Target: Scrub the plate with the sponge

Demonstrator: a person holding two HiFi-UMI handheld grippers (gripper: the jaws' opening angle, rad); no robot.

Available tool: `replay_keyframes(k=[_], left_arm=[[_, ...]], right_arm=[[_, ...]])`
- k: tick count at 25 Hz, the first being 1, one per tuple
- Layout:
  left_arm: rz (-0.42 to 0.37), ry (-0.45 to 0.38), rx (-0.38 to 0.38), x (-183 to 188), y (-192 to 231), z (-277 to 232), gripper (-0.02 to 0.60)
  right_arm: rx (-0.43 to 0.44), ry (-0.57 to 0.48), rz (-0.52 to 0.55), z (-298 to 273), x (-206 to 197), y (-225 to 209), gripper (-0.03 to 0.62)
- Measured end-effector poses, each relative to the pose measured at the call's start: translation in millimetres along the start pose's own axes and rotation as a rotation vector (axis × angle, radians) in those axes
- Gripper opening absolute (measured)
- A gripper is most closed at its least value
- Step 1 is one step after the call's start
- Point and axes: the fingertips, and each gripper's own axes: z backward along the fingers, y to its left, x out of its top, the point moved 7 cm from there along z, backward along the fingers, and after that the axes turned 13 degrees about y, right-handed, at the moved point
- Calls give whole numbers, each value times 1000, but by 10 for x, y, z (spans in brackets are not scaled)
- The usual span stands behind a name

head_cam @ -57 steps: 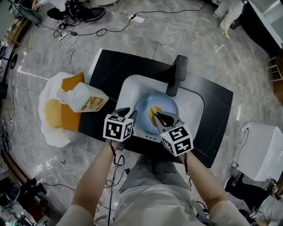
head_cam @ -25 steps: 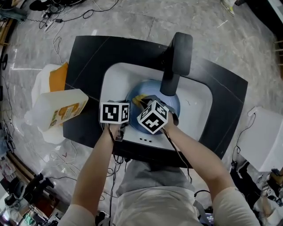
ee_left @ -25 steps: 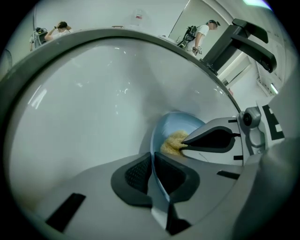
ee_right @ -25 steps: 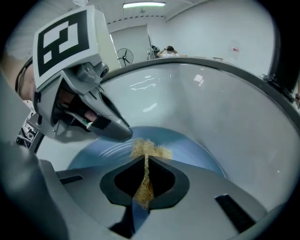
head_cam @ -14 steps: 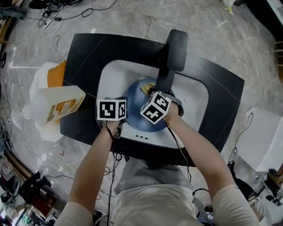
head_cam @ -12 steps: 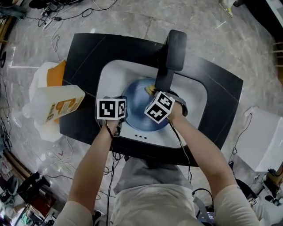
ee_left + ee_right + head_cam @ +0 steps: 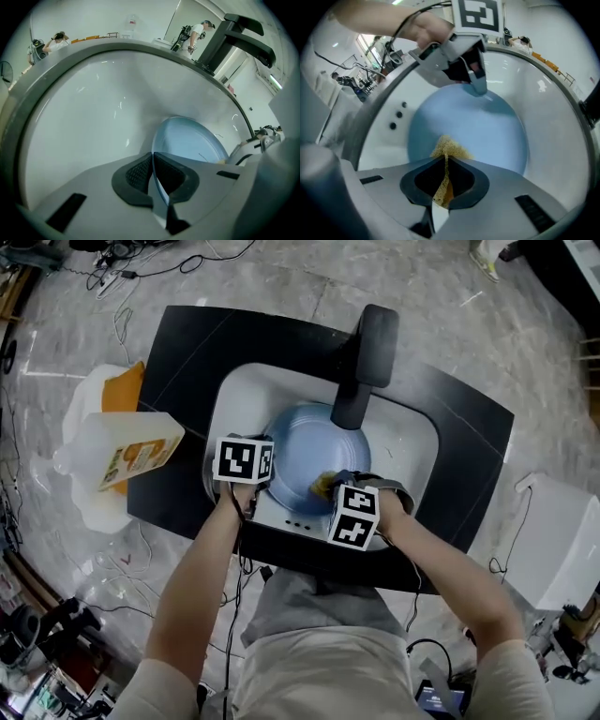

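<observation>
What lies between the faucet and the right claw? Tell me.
Only bare plate up to the faucet, as the head view shows; the right claw holds the sponge at its near side.

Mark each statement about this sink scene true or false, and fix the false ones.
1. The right gripper has its jaws closed on the sponge. True.
2. The left gripper is open and holds nothing. False: its jaws are shut on the rim of the plate.
3. The plate lies outside the sink. False: it sits inside the white sink, in front of the black faucet.
4. The sponge is yellow and touches the blue plate. True.
5. The bottle is to the right of the sink. False: it is off to the sink's left.
</observation>
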Motion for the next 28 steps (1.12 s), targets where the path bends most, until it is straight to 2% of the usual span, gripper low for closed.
replay_keyframes(k=[4,9,13,18,21,24,26,28], left_arm=[[29,9,-25,-39,-15,4,28],[27,1,-34,-36,-28,48,28],[-4,8,-68,-42,-9,45,28],[-9,12,-86,-56,20,34,29],[30,-1,-113,-74,44,15,29],[58,-10,-129,-85,73,-5,29],[56,-15,-118,-74,80,-12,28],[53,-25,-104,-53,86,-11,28]], right_arm=[[64,-114,17,21,299,213,44],[66,-208,-4,11,614,64,44],[-52,-190,0,-38,692,-211,44],[-170,-222,-137,-107,663,-698,44],[-244,-188,-246,-140,548,-935,44],[-302,-97,-303,-185,347,-1089,44],[-295,-30,-306,-194,197,-1098,44],[-265,44,-249,-186,60,-1024,44]])
